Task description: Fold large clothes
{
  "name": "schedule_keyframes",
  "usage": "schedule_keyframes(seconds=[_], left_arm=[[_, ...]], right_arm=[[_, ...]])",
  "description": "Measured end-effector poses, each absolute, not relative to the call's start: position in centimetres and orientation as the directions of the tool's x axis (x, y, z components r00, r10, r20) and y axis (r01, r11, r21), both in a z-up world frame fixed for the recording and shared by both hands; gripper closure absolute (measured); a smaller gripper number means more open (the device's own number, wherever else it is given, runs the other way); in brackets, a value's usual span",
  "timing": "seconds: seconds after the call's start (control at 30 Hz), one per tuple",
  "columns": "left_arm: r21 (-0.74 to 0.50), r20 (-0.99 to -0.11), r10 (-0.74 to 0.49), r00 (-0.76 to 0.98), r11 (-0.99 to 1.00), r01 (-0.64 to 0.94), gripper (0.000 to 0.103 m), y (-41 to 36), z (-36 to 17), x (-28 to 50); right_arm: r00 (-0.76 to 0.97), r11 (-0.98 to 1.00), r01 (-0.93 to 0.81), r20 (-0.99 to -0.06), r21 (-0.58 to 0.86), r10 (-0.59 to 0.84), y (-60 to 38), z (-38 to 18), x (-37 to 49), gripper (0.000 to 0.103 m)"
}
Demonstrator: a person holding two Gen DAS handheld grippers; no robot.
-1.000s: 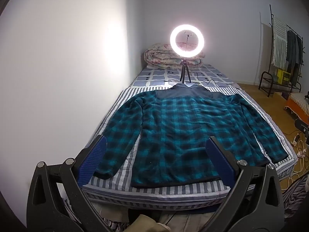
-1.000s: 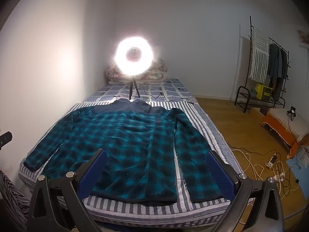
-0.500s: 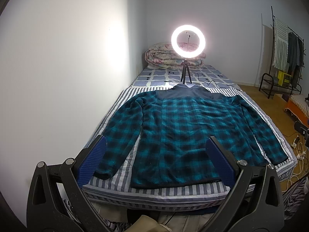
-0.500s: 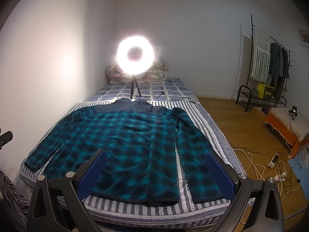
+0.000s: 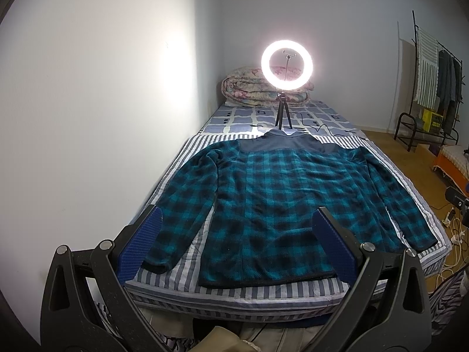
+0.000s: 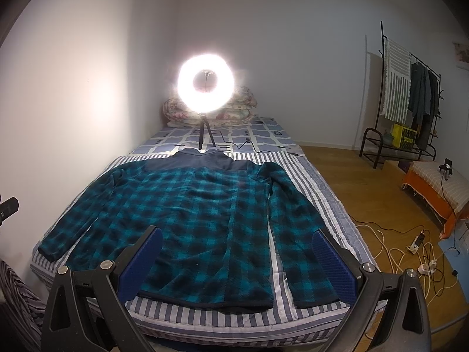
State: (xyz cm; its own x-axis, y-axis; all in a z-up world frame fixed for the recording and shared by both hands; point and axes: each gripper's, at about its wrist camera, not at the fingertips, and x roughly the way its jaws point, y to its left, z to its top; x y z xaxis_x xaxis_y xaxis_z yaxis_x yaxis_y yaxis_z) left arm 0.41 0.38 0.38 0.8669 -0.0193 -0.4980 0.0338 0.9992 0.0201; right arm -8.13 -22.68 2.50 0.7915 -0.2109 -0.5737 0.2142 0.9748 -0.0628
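Note:
A teal and black plaid fleece jacket [image 5: 278,199] with a navy yoke lies flat and spread out on a striped bed [image 5: 234,296], sleeves out to both sides, hem toward me. It also shows in the right wrist view [image 6: 199,220]. My left gripper [image 5: 237,228] is open and empty, held above the foot of the bed over the jacket's left half. My right gripper [image 6: 237,249] is open and empty, held above the hem and the right sleeve [image 6: 296,240].
A lit ring light on a tripod [image 5: 286,64] stands on the bed behind the collar, with a cable beside it. A folded quilt [image 5: 249,91] lies at the head. A wall runs along the left. A clothes rack [image 6: 410,94] and floor cables [image 6: 410,252] are on the right.
Both views have dropped and tilted slightly, so the ring light sits lower in frame. The jacket has not moved and both grippers stay open.

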Motion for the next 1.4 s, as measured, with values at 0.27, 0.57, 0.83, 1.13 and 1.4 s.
schedule_keyframes(seconds=[0.27,0.57,0.83,1.13,1.4], left_arm=[[0.020,-0.498,-0.018,0.867,0.999,0.032,0.000,0.37,0.34,0.60],[0.020,-0.497,-0.018,0.868,0.999,0.032,0.000,0.34,0.27,0.51],[0.022,-0.497,-0.012,0.867,0.999,0.027,0.000,0.00,0.22,0.78],[0.022,-0.500,-0.012,0.866,0.999,0.027,0.000,0.06,0.11,0.75],[0.020,-0.500,-0.012,0.866,0.999,0.025,0.000,0.44,-0.33,0.74]], right_arm=[[0.789,0.975,0.215,-0.580,-0.049,-0.203,-22.76,2.14,-8.05,0.000],[0.788,0.976,0.214,-0.582,-0.044,-0.199,-22.93,2.19,-8.17,0.000],[0.786,0.976,0.215,-0.587,-0.035,-0.194,-23.14,1.99,-8.10,0.000],[0.782,0.976,0.215,-0.594,-0.030,-0.191,-23.17,1.81,-8.01,0.000],[0.784,0.978,0.206,-0.592,-0.035,-0.186,-22.84,1.82,-7.69,0.000]])
